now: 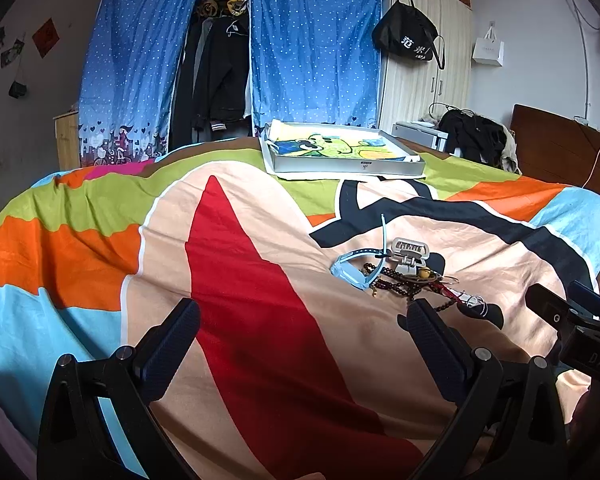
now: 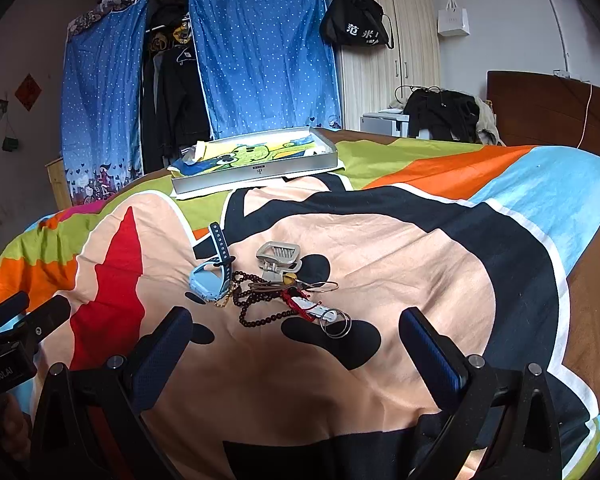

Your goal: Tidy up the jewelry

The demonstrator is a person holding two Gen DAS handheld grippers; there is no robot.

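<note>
Jewelry pile [image 2: 276, 292]; black bag [image 2: 356, 24] w/ "范米"

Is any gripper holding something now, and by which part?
Nothing is held. Left gripper and right gripper are both open, short of the jewelry.

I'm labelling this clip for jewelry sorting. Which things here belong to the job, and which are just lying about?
Belongs to the job:
blue watch
dark bead strand
metal rings
grey hair claw
silver tray, probably where they go

Just lying about:
black bag
white paper bag
pile of dark clothes
</note>
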